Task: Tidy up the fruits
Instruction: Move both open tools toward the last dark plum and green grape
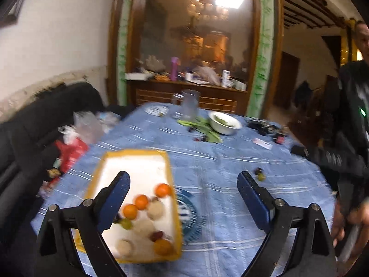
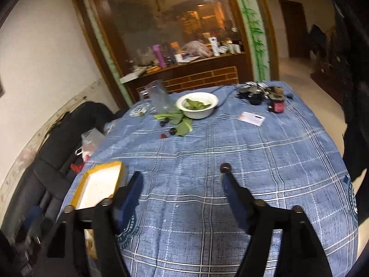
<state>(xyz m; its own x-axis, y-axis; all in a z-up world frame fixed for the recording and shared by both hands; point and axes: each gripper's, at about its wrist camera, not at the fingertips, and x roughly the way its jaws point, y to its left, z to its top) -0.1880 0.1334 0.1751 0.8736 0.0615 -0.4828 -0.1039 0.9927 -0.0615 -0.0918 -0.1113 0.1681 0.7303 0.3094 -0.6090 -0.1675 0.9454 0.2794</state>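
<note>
Between the spread blue fingers of the left gripper (image 1: 184,180) lies only checked blue tablecloth (image 1: 230,207); the jaws stand wide apart and hold nothing. Under and just beyond its left finger sits the yellow-rimmed white tray (image 1: 136,154), carrying several oranges (image 1: 130,211), pale round fruits (image 1: 156,209), a green one and a dark red one, all bunched at the near end, the far end bare. Just past the right fingertip, apart from the tray, a small dark fruit and a green one (image 1: 260,173) lie loose on the cloth. Farther out, a white bowl of greens (image 1: 224,122) with leaves spilled beside it, and a clear jug (image 1: 190,105) behind. At the far right edge, a person in dark clothes (image 1: 350,124). The right gripper (image 2: 182,177) is likewise wide open and empty above the cloth; a small dark fruit (image 2: 226,167) sits right at the tip of its right finger, contact unclear through blur. The same tray (image 2: 101,184) lies off to its left, partly hidden by the left finger. Ahead, the bowl (image 2: 197,105), leaves, dark berries (image 2: 165,122), a card (image 2: 251,117) and a dark jar (image 2: 276,106).
</note>
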